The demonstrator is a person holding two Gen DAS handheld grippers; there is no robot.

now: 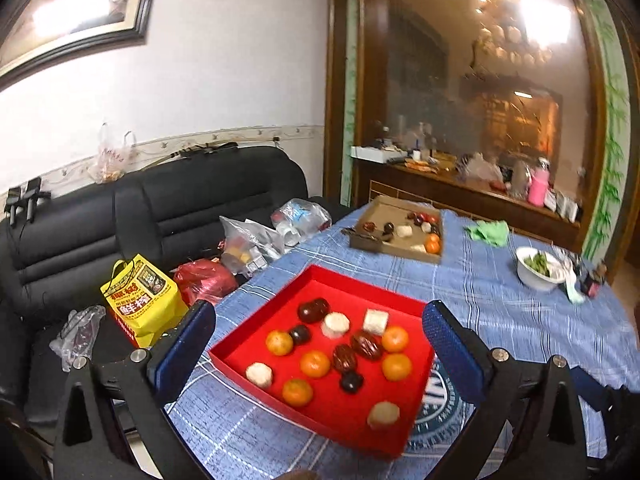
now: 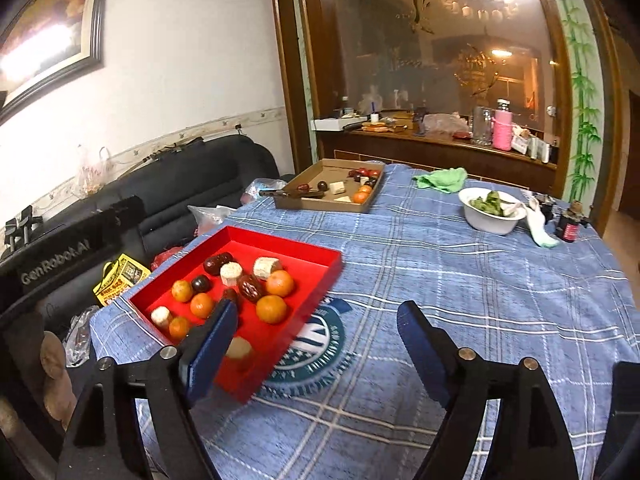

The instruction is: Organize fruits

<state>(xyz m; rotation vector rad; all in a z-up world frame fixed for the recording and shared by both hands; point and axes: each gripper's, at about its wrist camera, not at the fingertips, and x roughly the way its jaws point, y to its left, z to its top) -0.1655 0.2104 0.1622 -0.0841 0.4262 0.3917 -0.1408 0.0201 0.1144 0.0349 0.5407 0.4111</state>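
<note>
Both tongs are spread wide and carry nothing: my left tongs (image 1: 320,344) hang above the near end of the red tray (image 1: 362,284), so the tray sits framed between the 2 blue pads, and my right tongs (image 2: 316,344) hover over the blue plaid cloth of the bench (image 2: 460,280), just to the tray's right.

That red tray lies at the bench's near left corner, one edge overhanging a round printed emblem (image 2: 316,344) on the cloth. Inside it the fruit is mixed: 5 mandarins, among them one at the left (image 1: 279,343) and one near the front (image 1: 297,392); dark wrinkled dates such as the one at the back (image 1: 313,310); small dark round fruits (image 1: 351,381); and pale peeled chunks (image 1: 376,321) I cannot name for certain. Nothing is grouped by kind; colours sit side by side.

A brown cardboard tray (image 1: 370,242) rests well apart at the far edge, holding a smaller mix of the same sorts, including a mandarin (image 1: 432,245) in its right corner.

I judge the wide spread suits the mandarins, which need the full gap. Which tray is source and which is destination, I cannot tell; this fits either a sort partway through or one nearly emptied into the red tray.
</note>
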